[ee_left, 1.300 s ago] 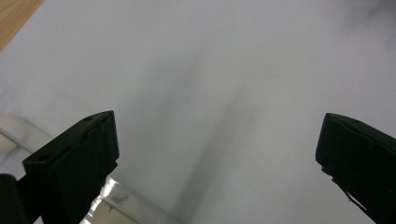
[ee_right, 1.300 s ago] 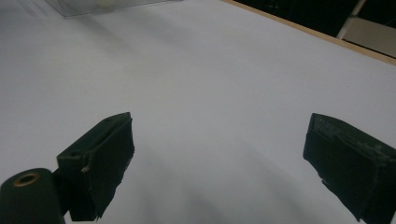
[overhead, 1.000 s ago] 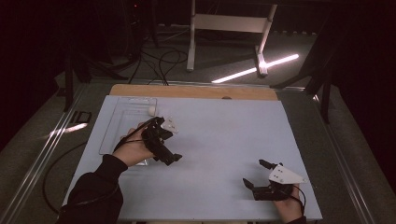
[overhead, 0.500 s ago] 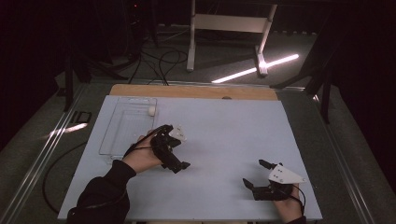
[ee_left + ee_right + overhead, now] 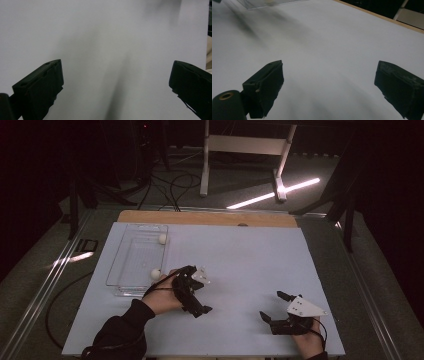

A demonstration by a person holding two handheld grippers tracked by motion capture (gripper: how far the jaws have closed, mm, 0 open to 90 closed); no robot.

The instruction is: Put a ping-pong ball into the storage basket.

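Both sets of jaws are wide apart with nothing between them, left gripper (image 5: pixel 192 292) mid-table, right gripper (image 5: pixel 285 312) near-right. The clear tray (image 5: pixel 120 270) sits far-left, long axis running near to far, two white balls (image 5: pixel 155 273) inside; I reckon a left-hand bump could knock the near one rolling

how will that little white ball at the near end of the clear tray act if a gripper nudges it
The white ball looks round and smooth, so it will probably roll at a light touch. It sits in the clear tray, whose low walls should stop it. Being small, it is likely light, and might slip from the jaws unless gripped squarely.
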